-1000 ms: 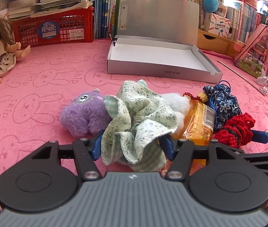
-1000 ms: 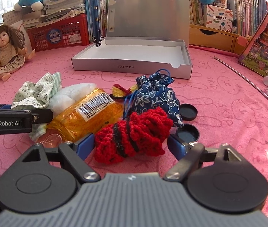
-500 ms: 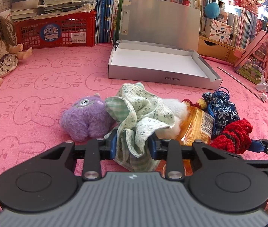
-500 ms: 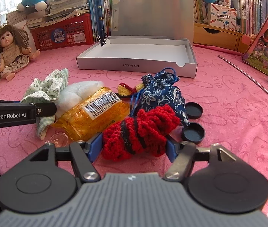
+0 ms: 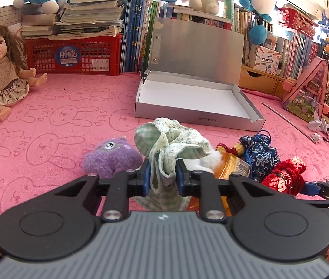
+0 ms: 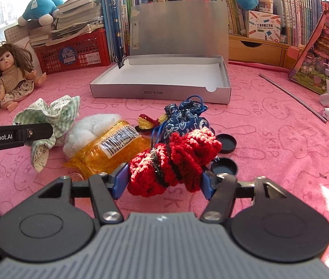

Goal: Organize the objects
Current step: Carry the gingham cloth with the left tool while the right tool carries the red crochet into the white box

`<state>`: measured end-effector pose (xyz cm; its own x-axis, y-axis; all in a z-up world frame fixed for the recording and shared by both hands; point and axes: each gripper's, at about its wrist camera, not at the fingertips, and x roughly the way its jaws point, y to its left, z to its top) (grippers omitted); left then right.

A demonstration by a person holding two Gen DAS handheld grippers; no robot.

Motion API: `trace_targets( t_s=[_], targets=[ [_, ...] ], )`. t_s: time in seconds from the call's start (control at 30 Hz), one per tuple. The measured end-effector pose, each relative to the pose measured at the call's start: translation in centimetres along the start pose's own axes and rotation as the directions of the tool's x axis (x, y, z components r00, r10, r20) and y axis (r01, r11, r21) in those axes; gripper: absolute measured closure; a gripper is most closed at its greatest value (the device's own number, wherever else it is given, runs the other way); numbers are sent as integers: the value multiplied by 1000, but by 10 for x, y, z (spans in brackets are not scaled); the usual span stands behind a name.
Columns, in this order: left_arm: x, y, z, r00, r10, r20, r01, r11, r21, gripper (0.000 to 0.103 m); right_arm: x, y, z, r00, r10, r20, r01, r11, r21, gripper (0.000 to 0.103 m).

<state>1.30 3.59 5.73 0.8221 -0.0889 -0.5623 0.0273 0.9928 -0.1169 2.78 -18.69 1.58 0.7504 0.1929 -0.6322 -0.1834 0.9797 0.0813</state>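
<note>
While both hands work at the near edge of the table (image 5: 48, 125), each tool has its own piece of the pile. Nearest in the left wrist view, the left tool (image 5: 163, 179) is clamped on the green cloth (image 5: 164, 160), its blue pads pinching a narrow gathered fold. A grip on that bunched middle seems chosen so the limp fabric comes away as one bundle instead of trailing. From the pads the cloth rises and flares away from the camera, so its long axis runs roughly upright and a little forward, with a loose tail hanging below.

In the right wrist view, the right tool (image 6: 162, 183) has its pads against both ends of the red crochet piece (image 6: 173, 160). The jaws stand far wider than on the left, and the yarn looks lightly squeezed. The piece's long axis lies across the view, pad to pad, so it is grasped lengthwise, which probably keeps the soft roll from folding.

Just beyond lie the rest of the heap, touching one another: a purple plush toy (image 5: 111, 158) beside the cloth, an orange packet (image 6: 108, 148) against white fluff (image 6: 87, 127), and a blue floral pouch (image 6: 183, 121) behind the crochet. Two black caps (image 6: 226, 153) sit beside the pouch.

Farther back, well apart from the pile, the open silver box (image 6: 159, 93) stands empty with its lid upright, the likely destination for both items. A doll (image 5: 1, 79) sits at the far left.
</note>
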Motion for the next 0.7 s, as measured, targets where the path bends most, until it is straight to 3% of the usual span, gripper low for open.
trace_targets(
  t_s=[0.3, 0.7],
  targets=[
    [-1, -2, 9, 1000, -13, 1, 13, 1000, 5, 78, -5, -4, 8, 1000, 16, 9, -16, 1000, 6, 39],
    [8, -8, 39, 998, -63, 19, 63, 997, 39, 78, -9, -24, 44, 999, 23, 41, -24, 999, 29, 39]
  ],
)
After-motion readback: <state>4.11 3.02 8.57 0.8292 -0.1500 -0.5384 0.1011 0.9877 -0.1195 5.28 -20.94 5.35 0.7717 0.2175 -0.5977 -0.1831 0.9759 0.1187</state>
